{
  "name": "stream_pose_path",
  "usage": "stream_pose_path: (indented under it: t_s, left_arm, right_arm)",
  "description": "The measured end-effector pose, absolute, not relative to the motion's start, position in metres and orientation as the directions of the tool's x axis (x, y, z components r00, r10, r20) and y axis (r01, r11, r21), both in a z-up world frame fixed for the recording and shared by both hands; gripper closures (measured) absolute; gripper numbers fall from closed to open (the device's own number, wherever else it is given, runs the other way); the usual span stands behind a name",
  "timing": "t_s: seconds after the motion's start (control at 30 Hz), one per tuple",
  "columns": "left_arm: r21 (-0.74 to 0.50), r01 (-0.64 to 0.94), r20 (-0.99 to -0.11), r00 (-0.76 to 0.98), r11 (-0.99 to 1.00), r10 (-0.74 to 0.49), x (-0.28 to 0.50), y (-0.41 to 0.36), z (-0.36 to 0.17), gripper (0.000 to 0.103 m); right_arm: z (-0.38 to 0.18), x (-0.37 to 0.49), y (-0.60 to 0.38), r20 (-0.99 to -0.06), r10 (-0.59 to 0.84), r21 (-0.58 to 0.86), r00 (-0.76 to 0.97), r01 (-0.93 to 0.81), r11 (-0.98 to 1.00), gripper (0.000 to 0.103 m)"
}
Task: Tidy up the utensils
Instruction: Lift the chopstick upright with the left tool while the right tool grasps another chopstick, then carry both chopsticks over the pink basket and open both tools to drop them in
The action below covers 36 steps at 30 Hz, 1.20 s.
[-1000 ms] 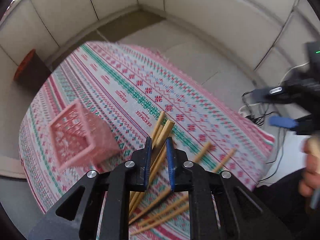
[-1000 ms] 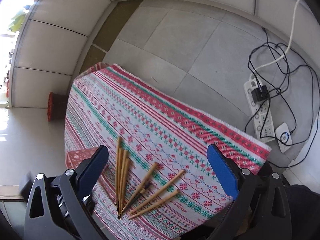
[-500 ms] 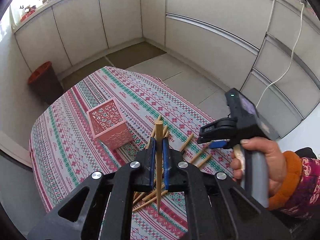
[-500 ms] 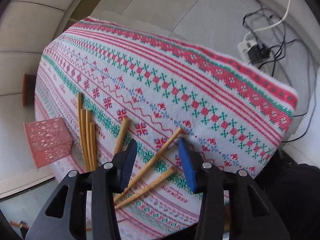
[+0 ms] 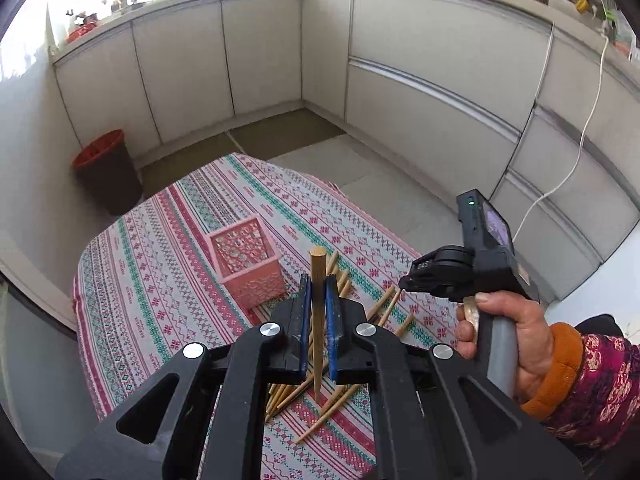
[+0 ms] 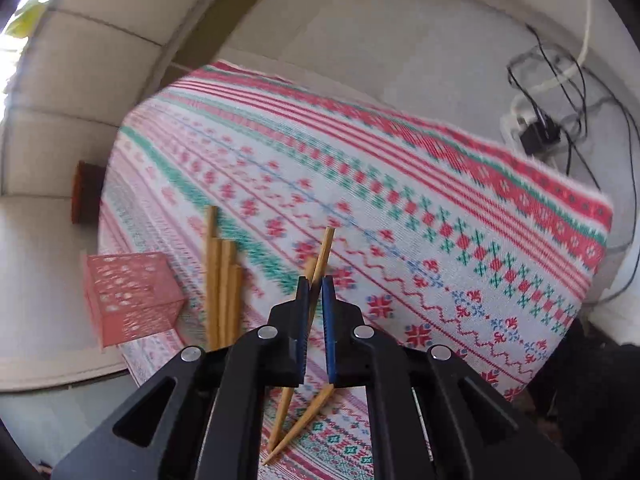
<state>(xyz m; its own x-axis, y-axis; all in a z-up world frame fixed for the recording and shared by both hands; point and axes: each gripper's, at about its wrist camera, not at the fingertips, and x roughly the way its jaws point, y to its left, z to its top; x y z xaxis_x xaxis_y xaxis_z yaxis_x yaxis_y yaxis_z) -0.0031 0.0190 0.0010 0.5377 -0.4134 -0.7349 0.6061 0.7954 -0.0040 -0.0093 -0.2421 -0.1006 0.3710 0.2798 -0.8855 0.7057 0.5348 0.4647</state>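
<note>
My left gripper (image 5: 318, 280) is shut on one wooden chopstick (image 5: 318, 312), held almost upright above the patterned tablecloth (image 5: 160, 280). The pink lattice basket (image 5: 250, 264) stands just left of and beyond it. Several loose chopsticks (image 5: 340, 400) lie under and right of the jaws. A hand holds my right gripper (image 5: 404, 282) low over them. In the right wrist view my right gripper (image 6: 315, 280) is closing its jaws tight on a slanted chopstick (image 6: 324, 248), and the pads press on it. Another chopstick (image 6: 304, 424) lies beneath. A bundle of chopsticks (image 6: 222, 280) lies beside the basket (image 6: 132, 300).
A dark bin with a red rim (image 5: 106, 176) stands on the floor past the table's far left corner. A power strip with tangled cables (image 6: 536, 128) lies on the floor to the right. White cabinets (image 5: 440, 60) line the walls. The cloth's edge (image 6: 592, 200) drops off at the right.
My left gripper closed on a chopstick and lifted it off the cloth. My right gripper went from wide open to shut as it came down over the loose chopsticks.
</note>
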Motion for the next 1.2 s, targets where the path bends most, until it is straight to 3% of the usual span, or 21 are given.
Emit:
stream_pose_path:
  t_s: [0.37,0.77,1.07,1.2]
  left_arm:
    - [-0.073,0.545,-0.647,0.612,0.835,-0.455,-0.006,0.041,0.032,0.097]
    - [-0.179,0.431,-0.541,0.708,0.884,-0.454,0.024,0.069,0.082,0.097]
    - [-0.266,0.33,-0.489,0.764,0.906,-0.422,0.065,0.087,0.091,0.097]
    - [-0.276,0.288,-0.484,0.782,0.917,-0.392,0.082,0.088,0.086,0.097]
  right_arm:
    - [0.028,-0.023,-0.199,-0.781,0.181,0.476,0.598,0.381,0.792,0.098]
    - [0.156,0.003,-0.2,-0.562,0.189,0.533,0.805,0.178,0.827,0.099]
    - [0.181,0.043,-0.179,-0.481,0.245,0.567,0.842,0.085,0.819,0.099]
    - [0.158,0.06,-0.189,-0.529,0.226,0.56,0.818,0.136,0.818,0.099]
